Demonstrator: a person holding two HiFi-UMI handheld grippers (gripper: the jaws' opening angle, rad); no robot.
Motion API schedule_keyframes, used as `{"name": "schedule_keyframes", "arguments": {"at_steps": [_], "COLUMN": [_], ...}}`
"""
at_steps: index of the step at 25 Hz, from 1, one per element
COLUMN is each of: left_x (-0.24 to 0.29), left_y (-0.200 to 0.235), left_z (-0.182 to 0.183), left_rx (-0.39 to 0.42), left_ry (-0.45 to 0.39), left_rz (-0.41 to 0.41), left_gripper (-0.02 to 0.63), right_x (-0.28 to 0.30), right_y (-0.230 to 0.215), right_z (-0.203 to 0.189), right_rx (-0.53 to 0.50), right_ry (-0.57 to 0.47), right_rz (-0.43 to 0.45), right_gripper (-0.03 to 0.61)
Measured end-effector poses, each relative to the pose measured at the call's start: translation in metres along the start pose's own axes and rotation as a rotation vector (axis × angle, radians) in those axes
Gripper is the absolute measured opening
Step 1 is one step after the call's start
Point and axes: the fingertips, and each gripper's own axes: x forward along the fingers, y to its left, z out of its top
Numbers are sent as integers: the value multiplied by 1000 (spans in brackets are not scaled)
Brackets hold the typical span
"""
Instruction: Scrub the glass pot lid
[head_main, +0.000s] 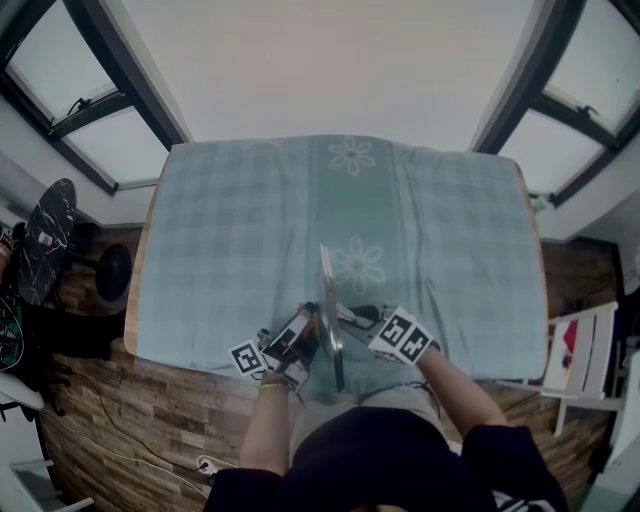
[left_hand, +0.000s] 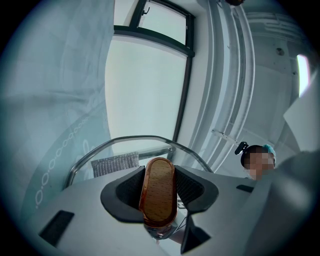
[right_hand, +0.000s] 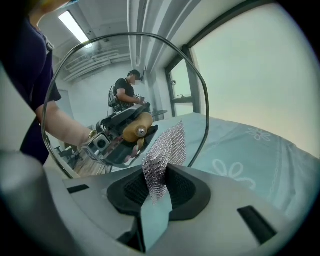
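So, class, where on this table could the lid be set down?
The cloth is bare across its far half toward the windows and along both sides. Crowding is at the near-edge middle: upright lid, left gripper, right gripper.

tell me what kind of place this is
Likely an office-like room or lab staged for recording, not a kitchen: a flowered tablecloth, large dark-framed windows and a wood floor.

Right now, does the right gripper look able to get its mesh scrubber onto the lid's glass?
Probably yes. The left gripper holds the glass lid upright by its wooden knob, with the bare side facing the right gripper. The mesh scrubber clamped there sits right at the glass; nothing stands between.
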Motion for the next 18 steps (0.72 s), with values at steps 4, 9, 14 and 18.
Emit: {"name": "schedule_keyframes", "arguments": {"at_steps": [4, 9, 14, 18], "left_x": [0, -1, -1, -1], "left_y": [0, -1, 0, 0], "left_z": [0, 0, 1, 2], "left_rx": [-3, -3, -5, -8], "left_ry": [0, -4, -6, -10], "left_rz": [3, 0, 2, 1], "left_gripper": [172, 172, 172, 172], "right_x": [2, 5, 5, 5], "right_y": [9, 21, 30, 38], "right_z": [-7, -16, -20, -23], "right_rx": [13, 25, 34, 32], "right_ry": [15, 34, 43, 45], "right_rz": [24, 47, 67, 82], "right_gripper": [83, 83, 83, 83]}}
